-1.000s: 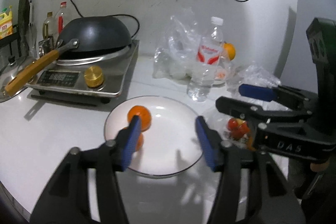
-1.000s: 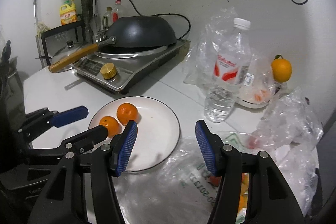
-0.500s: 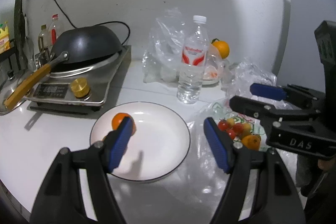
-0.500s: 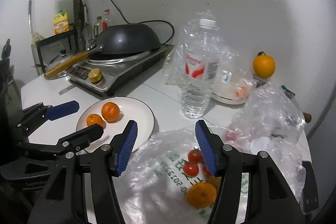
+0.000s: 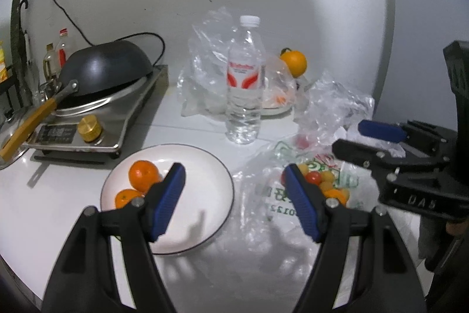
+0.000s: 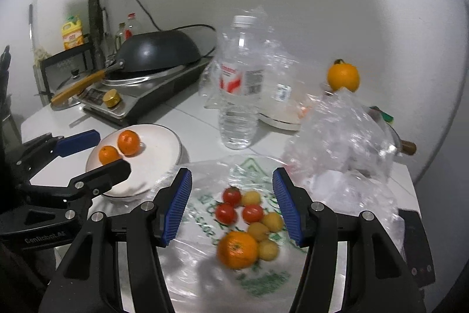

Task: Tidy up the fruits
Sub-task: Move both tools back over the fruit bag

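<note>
Right gripper (image 5: 410, 163) body reads "DAS" in raised letters, seen from left wrist cam; left gripper (image 6: 58, 189) body reads "GenRobot.AI". Printed plastic bag (image 5: 281, 195) shows digits approx "2012" upside down, rest of print illegible. Water bottle (image 5: 244, 78) label red/white, brand txt too blurred to read.

A bare strip of white counter (image 5: 181, 134) runs between the induction cooker (image 5: 96, 119) and the white plate (image 5: 205, 195); a water bottle (image 5: 244, 84) stands upright behind the plate, blocking the way to crumpled clear bags (image 5: 334, 104) at the wall; the right half of the plate lies free; a flattened printed bag (image 6: 234, 225) covers the counter beside it.
</note>
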{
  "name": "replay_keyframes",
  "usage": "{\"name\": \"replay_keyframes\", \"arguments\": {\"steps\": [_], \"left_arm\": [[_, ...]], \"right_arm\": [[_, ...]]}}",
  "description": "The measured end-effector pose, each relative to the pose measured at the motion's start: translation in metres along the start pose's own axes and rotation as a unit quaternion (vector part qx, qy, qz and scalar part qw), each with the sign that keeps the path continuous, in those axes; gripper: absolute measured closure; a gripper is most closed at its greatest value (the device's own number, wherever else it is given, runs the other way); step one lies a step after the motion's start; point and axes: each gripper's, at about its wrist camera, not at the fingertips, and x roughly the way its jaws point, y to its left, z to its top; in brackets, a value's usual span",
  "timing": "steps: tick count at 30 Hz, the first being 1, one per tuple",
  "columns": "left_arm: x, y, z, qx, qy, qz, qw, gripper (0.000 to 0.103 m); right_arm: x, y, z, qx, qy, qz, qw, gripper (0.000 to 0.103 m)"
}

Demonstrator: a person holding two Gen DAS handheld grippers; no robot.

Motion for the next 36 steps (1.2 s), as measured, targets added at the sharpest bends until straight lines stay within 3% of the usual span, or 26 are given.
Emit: {"name": "replay_keyframes", "arguments": {"steps": [23,36], "left_arm": [[0.032,-0.057,-0.012,0.06,0.045,-0.035,0.9965,0.032],[0.056,-0.103,-0.022,0.103,0.081,-0.065,0.9893,0.032]], "right_arm": [[0.013,-0.06,-0.051,0.061,0.045,-0.01,0.997,0.042],[0.005,-0.087,-0.063,0.091,0.041,-0.017,0.995,0.042]]}}
